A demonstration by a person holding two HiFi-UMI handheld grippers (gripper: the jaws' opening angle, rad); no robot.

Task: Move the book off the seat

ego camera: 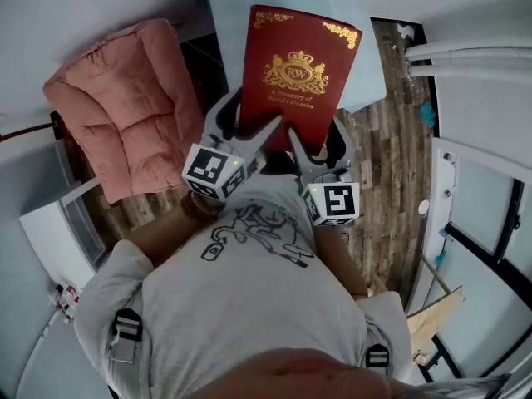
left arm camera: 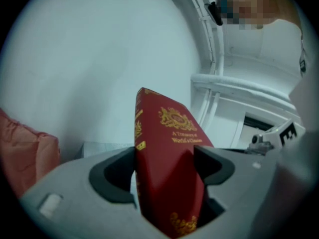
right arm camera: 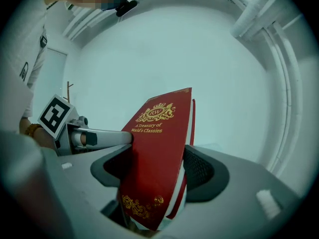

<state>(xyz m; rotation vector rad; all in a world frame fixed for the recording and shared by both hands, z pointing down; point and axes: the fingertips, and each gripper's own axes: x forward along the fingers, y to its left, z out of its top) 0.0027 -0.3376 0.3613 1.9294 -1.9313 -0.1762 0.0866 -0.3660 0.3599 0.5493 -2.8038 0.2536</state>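
A dark red hardback book [ego camera: 297, 71] with a gold crest and gold title is held in the air by its lower edge, in front of the person's chest. My left gripper [ego camera: 248, 127] is shut on its lower left corner, and my right gripper [ego camera: 319, 145] is shut on its lower right corner. In the left gripper view the book [left arm camera: 167, 148] stands upright between the jaws of the left gripper [left arm camera: 164, 159]. In the right gripper view the book [right arm camera: 158, 138] leans left between the jaws of the right gripper [right arm camera: 158, 167]. The pink cushioned seat [ego camera: 125, 110] lies to the left, with nothing on it.
A pale blue surface [ego camera: 237, 11] with a flower print lies beyond the book. White pipes [ego camera: 470, 56] run along the right wall above the wood-plank floor [ego camera: 391, 165]. A white cabinet [ego camera: 54, 235] stands at the left, and a wooden board [ego camera: 432, 314] leans at the lower right.
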